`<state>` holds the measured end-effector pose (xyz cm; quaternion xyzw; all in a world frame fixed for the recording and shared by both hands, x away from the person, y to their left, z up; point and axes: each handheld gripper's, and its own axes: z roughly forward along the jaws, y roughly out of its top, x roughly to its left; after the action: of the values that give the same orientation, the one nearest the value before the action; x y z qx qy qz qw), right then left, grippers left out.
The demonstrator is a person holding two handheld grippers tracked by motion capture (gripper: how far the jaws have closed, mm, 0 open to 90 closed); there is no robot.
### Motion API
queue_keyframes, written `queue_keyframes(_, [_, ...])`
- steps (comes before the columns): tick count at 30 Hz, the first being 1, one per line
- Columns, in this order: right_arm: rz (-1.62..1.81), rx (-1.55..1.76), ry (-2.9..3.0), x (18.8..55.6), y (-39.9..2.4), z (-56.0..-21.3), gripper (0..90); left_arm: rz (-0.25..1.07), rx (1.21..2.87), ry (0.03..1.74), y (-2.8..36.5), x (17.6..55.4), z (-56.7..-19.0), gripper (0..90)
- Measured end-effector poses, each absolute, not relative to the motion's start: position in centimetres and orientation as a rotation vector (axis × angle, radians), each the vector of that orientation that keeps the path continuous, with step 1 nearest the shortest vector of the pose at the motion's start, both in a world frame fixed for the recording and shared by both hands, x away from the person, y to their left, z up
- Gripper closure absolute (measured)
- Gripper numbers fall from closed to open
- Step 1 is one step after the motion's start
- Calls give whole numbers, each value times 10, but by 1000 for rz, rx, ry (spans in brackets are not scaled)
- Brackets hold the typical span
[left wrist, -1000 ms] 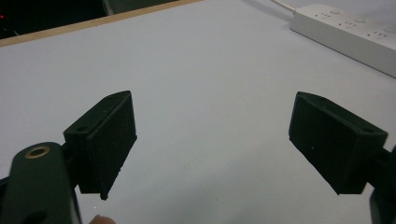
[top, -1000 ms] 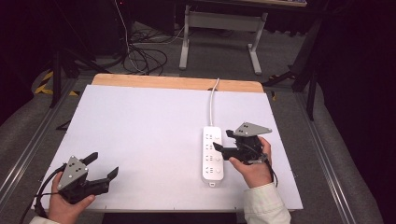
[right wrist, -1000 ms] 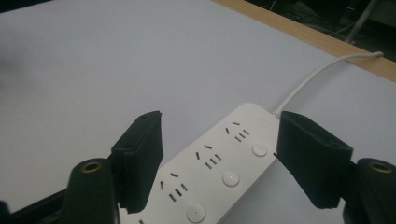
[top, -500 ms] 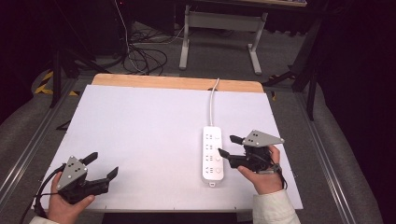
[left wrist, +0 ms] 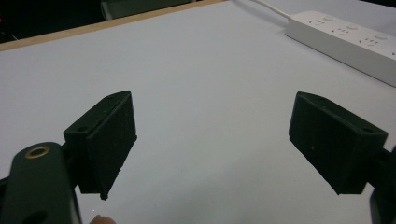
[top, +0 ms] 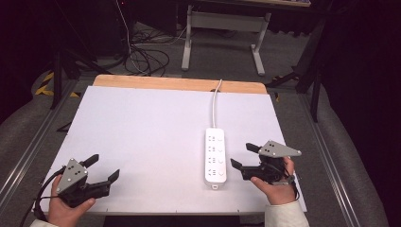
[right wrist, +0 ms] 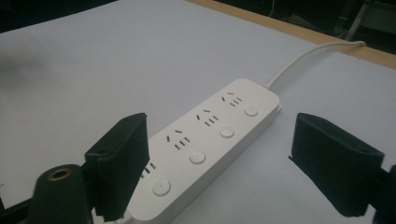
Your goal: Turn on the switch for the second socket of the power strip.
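Sockets face up on the white four-outlet plastic power strip (top: pixel 215 156), which lies flat on the white table top (top: pixel 142 137), lengthwise from twelve to six o'clock, a little right of centre. No sockets have a plug in them. Its white cord (top: pixel 215 104) runs toward twelve o'clock and drops behind the table's wooden far edge (top: pixel 179 84). My right gripper (top: pixel 241 158) sits just beside the strip at its three o'clock, apart from it; its jaws have just been opening and stand wide, holding nothing. My left gripper (top: pixel 104 168) rests at seven o'clock on the table, well apart from the strip, jaws spread and empty.

In the left gripper view, the strip (left wrist: pixel 345 39) lies at two o'clock, cut off by the frame edge.

In the right gripper view, the strip (right wrist: pixel 210 133) lies ahead between my jaws; its near end is hidden behind my left jaw.
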<state>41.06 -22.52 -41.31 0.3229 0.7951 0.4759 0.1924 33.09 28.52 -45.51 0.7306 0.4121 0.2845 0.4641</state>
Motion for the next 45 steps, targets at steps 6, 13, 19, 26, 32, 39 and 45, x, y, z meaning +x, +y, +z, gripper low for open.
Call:
queue_keyframes(6, [1372, 938, 2240, 409, -236, -423, 125, 699, 1798, 1001, 285, 330, -454, 156])
queue_keyframes(13, [1363, 931, 2248, 406, -251, -438, 88, 695, 1798, 997, 284, 329, -454, 155])
queue_keyframes(19, [1343, 939, 2256, 405, -260, -452, 78, 691, 1797, 993, 284, 328, -454, 154])
queue_keyframes(26, [1288, 953, 2274, 403, -267, -468, 69, 681, 1794, 1001, 287, 327, -455, 155])
queue_keyframes(32, [1281, 982, 2275, 400, -273, -480, 69, 679, 1806, 996, 286, 327, -457, 155])
queue_keyframes(39, [1238, 990, 2298, 397, -277, -487, 69, 673, 1811, 1007, 289, 325, -459, 157])
queue_keyframes(45, [1249, 979, 2261, 396, -280, -483, 69, 662, 1811, 1020, 290, 326, -461, 156])
